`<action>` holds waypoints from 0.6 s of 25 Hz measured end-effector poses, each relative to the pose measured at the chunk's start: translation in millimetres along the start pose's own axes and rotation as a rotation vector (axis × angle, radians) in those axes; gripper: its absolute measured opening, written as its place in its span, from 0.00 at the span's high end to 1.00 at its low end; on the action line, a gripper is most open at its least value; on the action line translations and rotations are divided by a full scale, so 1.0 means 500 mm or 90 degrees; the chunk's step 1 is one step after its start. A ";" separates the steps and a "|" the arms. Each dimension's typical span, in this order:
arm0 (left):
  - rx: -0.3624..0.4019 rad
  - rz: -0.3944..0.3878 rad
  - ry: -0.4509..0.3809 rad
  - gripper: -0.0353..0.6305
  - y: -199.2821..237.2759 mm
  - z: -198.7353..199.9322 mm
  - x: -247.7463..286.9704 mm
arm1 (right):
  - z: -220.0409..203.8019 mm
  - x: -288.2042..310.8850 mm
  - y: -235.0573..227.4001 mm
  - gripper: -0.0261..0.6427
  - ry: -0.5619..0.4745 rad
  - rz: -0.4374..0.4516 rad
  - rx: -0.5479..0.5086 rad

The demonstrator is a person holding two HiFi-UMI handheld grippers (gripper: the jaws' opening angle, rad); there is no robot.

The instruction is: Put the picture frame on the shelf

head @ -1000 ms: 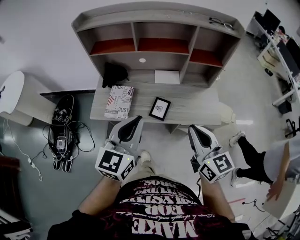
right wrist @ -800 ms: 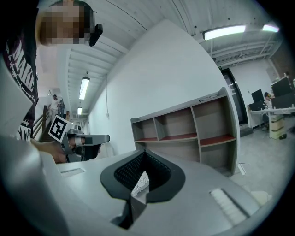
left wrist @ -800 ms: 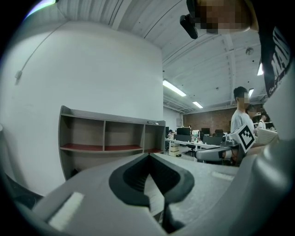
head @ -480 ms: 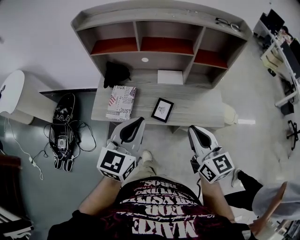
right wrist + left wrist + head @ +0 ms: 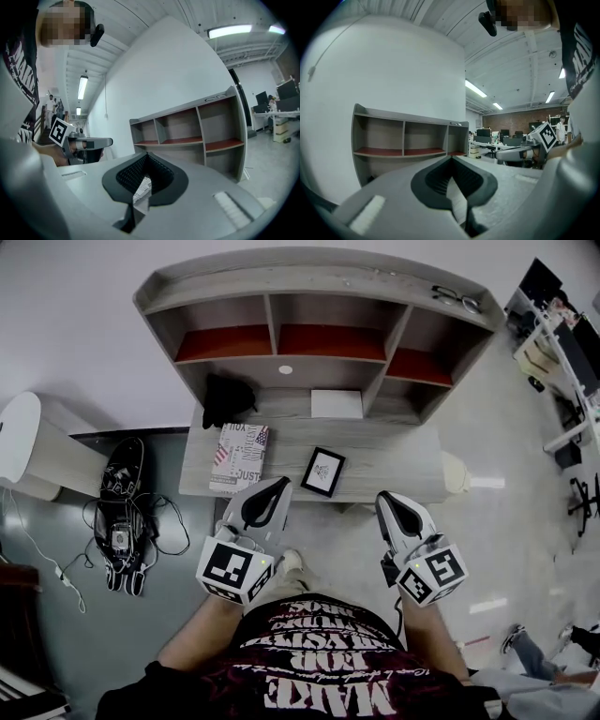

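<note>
The picture frame (image 5: 322, 472) is small and black with a white print. It lies flat near the front edge of the grey desk (image 5: 394, 454). Behind the desk stands the grey shelf unit (image 5: 281, 296) with red-lined compartments, also seen as the shelf unit (image 5: 403, 136) and the shelf unit (image 5: 187, 126). My left gripper (image 5: 279, 483) hovers just short of the desk edge, slightly left of the frame, with its jaws together and nothing in them. My right gripper (image 5: 382, 497) is off to the frame's right, shut and empty. Neither touches the frame.
A patterned book (image 5: 239, 456) lies on the desk's left, a black object (image 5: 228, 397) behind it, a white box (image 5: 336, 403) at the back. Glasses (image 5: 457, 298) rest on the shelf top. Shoes and cables (image 5: 120, 507) lie on the floor at left.
Both grippers have edged forward toward the desk. The person on the floor at the right has moved away toward the lower right corner.
</note>
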State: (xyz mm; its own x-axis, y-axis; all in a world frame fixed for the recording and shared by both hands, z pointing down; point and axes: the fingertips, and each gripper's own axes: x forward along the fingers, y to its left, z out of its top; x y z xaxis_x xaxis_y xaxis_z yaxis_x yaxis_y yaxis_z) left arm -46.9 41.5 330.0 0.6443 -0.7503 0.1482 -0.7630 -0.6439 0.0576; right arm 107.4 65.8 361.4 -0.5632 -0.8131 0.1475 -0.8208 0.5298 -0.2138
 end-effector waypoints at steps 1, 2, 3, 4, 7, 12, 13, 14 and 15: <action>0.001 -0.003 -0.002 0.95 0.007 0.003 0.005 | 0.004 0.007 -0.001 0.92 -0.002 -0.001 -0.003; 0.002 -0.006 -0.005 0.95 0.015 0.007 0.011 | 0.009 0.015 -0.003 0.92 -0.004 -0.003 -0.005; 0.003 -0.009 -0.007 0.95 0.023 0.010 0.017 | 0.013 0.024 -0.004 0.92 -0.005 -0.005 -0.006; 0.004 -0.012 -0.009 0.95 0.031 0.014 0.022 | 0.017 0.032 -0.005 0.92 -0.006 -0.007 -0.006; 0.007 -0.018 -0.010 0.95 0.058 0.020 0.035 | 0.026 0.063 -0.009 0.92 -0.008 -0.011 -0.005; 0.007 -0.022 -0.011 0.95 0.112 0.028 0.055 | 0.041 0.126 -0.010 0.92 -0.008 -0.009 -0.008; 0.007 -0.022 -0.013 0.95 0.123 0.031 0.059 | 0.044 0.139 -0.009 0.92 -0.008 -0.007 -0.009; 0.007 -0.023 -0.014 0.95 0.134 0.033 0.062 | 0.046 0.151 -0.008 0.92 -0.007 -0.007 -0.010; 0.006 -0.024 -0.016 0.95 0.146 0.036 0.065 | 0.049 0.164 -0.007 0.92 -0.007 -0.006 -0.011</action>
State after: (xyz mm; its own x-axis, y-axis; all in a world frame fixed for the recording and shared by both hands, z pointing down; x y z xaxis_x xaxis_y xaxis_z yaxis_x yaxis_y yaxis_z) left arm -80.8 -32.4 321.3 0.6737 -0.7290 0.1216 -0.7378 -0.6729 0.0533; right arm 66.5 -8.7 350.4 -0.5541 -0.8207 0.1395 -0.8279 0.5258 -0.1951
